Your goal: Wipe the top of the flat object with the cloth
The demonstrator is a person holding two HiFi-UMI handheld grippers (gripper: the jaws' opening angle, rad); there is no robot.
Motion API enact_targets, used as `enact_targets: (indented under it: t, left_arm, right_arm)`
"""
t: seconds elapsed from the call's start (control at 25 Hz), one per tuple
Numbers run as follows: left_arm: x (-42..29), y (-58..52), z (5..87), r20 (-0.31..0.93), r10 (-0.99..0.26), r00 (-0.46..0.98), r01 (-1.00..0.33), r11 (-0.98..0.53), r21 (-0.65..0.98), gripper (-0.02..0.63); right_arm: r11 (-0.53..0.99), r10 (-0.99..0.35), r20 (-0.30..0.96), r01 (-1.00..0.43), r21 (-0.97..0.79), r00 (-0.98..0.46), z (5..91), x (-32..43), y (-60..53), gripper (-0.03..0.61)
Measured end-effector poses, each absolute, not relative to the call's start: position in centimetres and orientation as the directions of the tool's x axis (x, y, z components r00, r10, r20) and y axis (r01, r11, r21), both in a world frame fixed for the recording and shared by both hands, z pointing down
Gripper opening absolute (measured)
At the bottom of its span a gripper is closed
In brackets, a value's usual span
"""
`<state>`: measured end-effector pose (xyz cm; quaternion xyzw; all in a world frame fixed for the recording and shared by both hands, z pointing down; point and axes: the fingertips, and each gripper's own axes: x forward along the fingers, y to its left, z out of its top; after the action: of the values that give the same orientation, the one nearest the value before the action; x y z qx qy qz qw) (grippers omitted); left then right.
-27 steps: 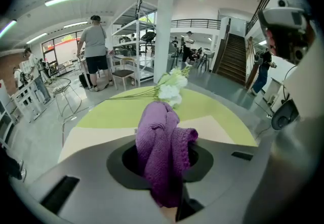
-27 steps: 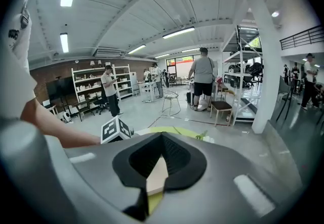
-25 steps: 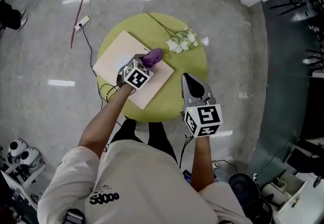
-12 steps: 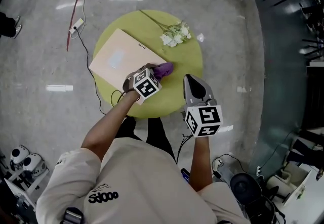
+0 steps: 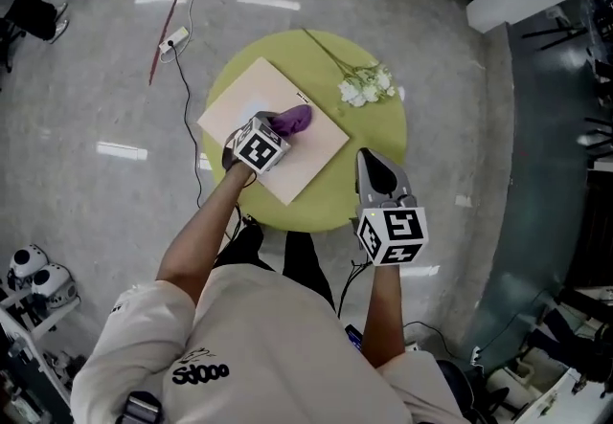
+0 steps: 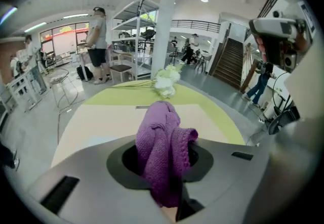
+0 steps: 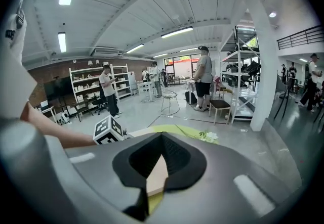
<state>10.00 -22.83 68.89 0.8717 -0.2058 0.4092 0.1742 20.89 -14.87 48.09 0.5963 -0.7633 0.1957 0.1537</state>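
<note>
A flat pale board [image 5: 245, 102] [image 6: 101, 119] lies on the round yellow-green table [image 5: 374, 135]. My left gripper [image 5: 278, 128] [image 6: 163, 167] is shut on a purple knitted cloth [image 5: 291, 120] [image 6: 161, 152] and holds it over the middle of the board; whether the cloth touches the board cannot be told. My right gripper [image 5: 375, 167] [image 7: 152, 180] hovers at the table's near right edge, off the board, its jaws shut with nothing between them. Through its jaws a strip of the board [image 7: 157, 180] shows.
A sprig of white flowers [image 5: 364, 85] [image 6: 166, 80] lies on the table beyond the board. A cable and power strip [image 5: 172, 37] run across the floor to the left. Chairs, shelving and several people stand around the room.
The left gripper with the cloth has slid back from the board's right edge toward its middle. The right gripper has stayed put.
</note>
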Motion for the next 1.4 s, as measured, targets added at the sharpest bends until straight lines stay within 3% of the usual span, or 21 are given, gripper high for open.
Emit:
enact_targets:
  t: [0.44,0.76,1.0,1.4]
  left_arm:
    - [-3.5,-30.0,69.0,0.786,-0.427,0.447,-0.764,-0.639,0.088,0.094]
    - [-5.9,-29.5,68.6,0.781,-0.455,0.427,-0.800,-0.593,0.092,0.094]
    - [-1.4,-26.3,69.0,0.768,-0.392,0.506,-0.728,-0.672,0.137,0.094]
    - [9.6,-12.8,68.9,0.746,-0.067,0.663,-0.374,-0.892,0.252,0.093]
  right_arm:
    - [0.286,-0.821,0.477,-0.950,-0.129,-0.312,48.6,17.2,-16.6,0.009]
    - [0.284,-0.822,0.474,-0.948,-0.143,-0.317,48.5,16.9,-15.6,0.009]
    - [0.260,-0.822,0.484,-0.954,-0.150,-0.300,49.1,17.3,-14.2,0.009]
    - [0.221,-0.833,0.486,-0.965,-0.144,-0.264,49.3,17.2,-12.3,0.009]
